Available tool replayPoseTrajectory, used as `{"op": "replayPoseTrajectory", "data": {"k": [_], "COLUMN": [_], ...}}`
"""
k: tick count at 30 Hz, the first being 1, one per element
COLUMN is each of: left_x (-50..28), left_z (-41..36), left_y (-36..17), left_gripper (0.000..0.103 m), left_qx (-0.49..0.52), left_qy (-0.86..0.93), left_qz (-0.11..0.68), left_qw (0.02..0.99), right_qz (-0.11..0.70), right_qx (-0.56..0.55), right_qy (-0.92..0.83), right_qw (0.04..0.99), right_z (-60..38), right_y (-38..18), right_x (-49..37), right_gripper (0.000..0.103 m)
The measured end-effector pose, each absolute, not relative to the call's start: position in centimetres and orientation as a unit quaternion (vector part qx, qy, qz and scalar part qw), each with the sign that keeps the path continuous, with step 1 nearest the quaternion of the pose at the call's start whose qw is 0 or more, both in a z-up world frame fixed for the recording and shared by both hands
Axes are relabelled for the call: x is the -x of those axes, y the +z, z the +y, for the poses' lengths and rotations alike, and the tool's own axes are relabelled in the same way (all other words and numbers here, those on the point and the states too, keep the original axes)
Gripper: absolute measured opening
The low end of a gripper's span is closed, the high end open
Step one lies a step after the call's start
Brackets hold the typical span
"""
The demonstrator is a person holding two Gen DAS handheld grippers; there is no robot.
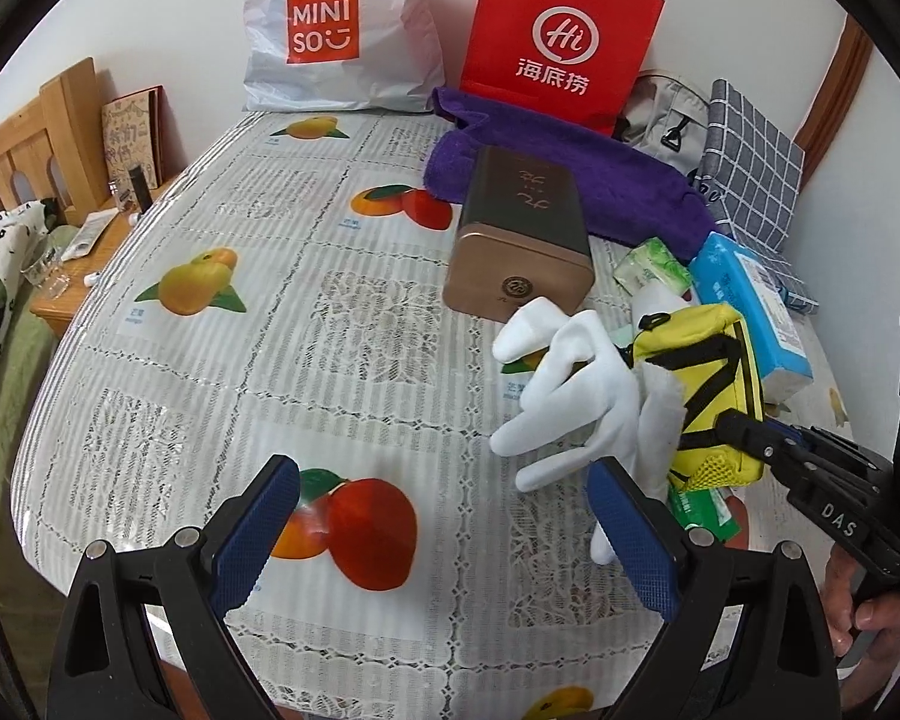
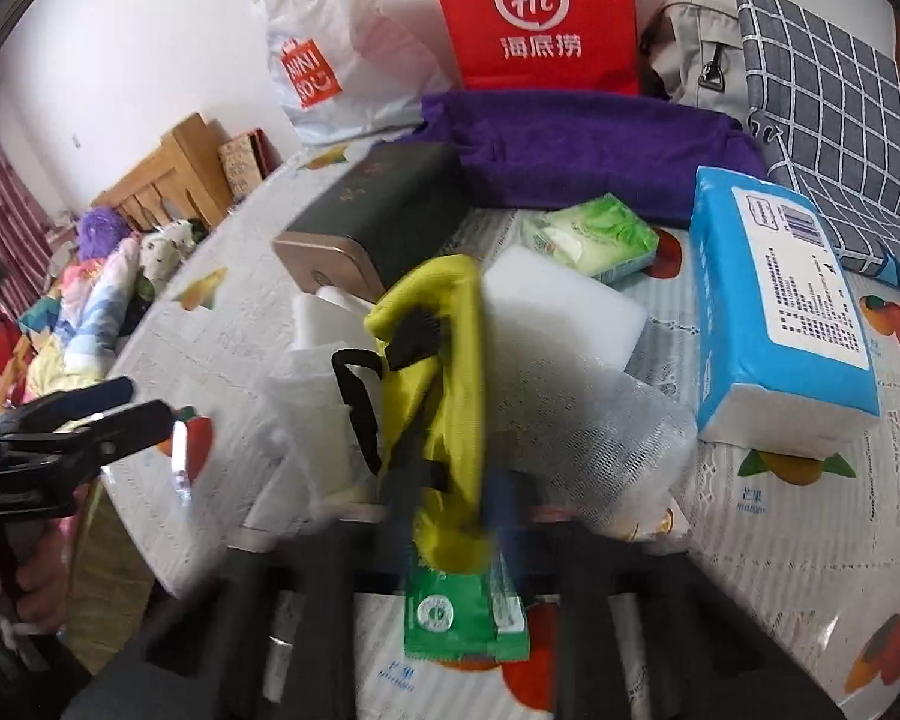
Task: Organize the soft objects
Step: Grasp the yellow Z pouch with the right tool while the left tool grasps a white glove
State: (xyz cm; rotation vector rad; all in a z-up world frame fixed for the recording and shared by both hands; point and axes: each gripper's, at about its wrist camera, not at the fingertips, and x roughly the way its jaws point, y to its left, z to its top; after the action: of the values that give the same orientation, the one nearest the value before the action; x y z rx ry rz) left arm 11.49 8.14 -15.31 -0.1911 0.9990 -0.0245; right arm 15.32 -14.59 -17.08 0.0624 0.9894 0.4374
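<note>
While the yellow pouch is being gripped by the right gripper, a drop spot is being needed; the left gripper is being held open.

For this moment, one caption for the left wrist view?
Right gripper clamps yellow pouch beside white gloves; left gripper open.

Table under a lace-and-fruit-print cloth, gold tin box near centre, purple towel at one o'clock behind it, blue tissue pack and green tissue packet at three o'clock, white gloves at four o'clock, Miniso bag and red Haidilao bag at twelve o'clock.
</note>
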Motion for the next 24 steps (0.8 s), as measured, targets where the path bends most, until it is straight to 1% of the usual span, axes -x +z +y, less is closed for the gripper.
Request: {"op": "replayPoseTrajectory", "data": {"k": [4, 7, 8, 9, 10, 11, 12, 16, 22, 24], "left_x": [-11.4, -11.1, -11.0, -10.9, -10.8, -10.8, -10.7, -10.7, -10.8, -11.1], "left_z": [7.7, 7.4, 7.3, 7.2, 7.0, 6.8, 6.6, 4.7, 0.5, -0.8], "left_y": [-15.0, -14.6, -14.5, -14.4, -14.2, -14.1, -14.0, -13.6, -13.8, -14.1], "left_gripper": [0.097, 0.097, 0.097, 0.097, 0.096, 0.096, 0.096, 0.096, 0.096, 0.094], "left_qx": [0.083, 0.076, 0.075, 0.074, 0.073, 0.073, 0.072, 0.059, 0.016, 0.002], "left_qy": [-0.013, -0.011, -0.009, -0.008, -0.008, -0.009, -0.011, -0.025, -0.043, -0.044], "left_qz": [0.477, 0.476, 0.475, 0.474, 0.472, 0.472, 0.472, 0.472, 0.474, 0.477], "left_qw": [0.875, 0.876, 0.877, 0.877, 0.878, 0.879, 0.879, 0.879, 0.879, 0.878], "right_qz": [0.469, 0.474, 0.476, 0.48, 0.483, 0.48, 0.477, 0.437, 0.403, 0.397], "right_qx": [-0.024, -0.036, -0.034, -0.033, -0.038, -0.05, -0.062, -0.059, -0.077, -0.084], "right_qy": [0.205, 0.213, 0.21, 0.207, 0.209, 0.22, 0.231, 0.229, 0.202, 0.196], "right_qw": [0.858, 0.854, 0.854, 0.851, 0.849, 0.847, 0.845, 0.868, 0.889, 0.893], "right_z": [-14.5, -14.4, -14.3, -14.3, -14.2, -14.4, -14.7, -15.8, -19.3, -20.5], "right_y": [-17.3, -17.8, -18.1, -18.5, -18.9, -19.0, -18.8, -16.4, -13.9, -13.4], "right_x": [-15.5, -16.0, -16.2, -16.6, -16.9, -17.0, -16.9, -15.3, -13.3, -12.6], "right_gripper": [0.01, 0.017, 0.024, 0.027, 0.024, 0.014, 0.01, 0.009, 0.009, 0.009]}}
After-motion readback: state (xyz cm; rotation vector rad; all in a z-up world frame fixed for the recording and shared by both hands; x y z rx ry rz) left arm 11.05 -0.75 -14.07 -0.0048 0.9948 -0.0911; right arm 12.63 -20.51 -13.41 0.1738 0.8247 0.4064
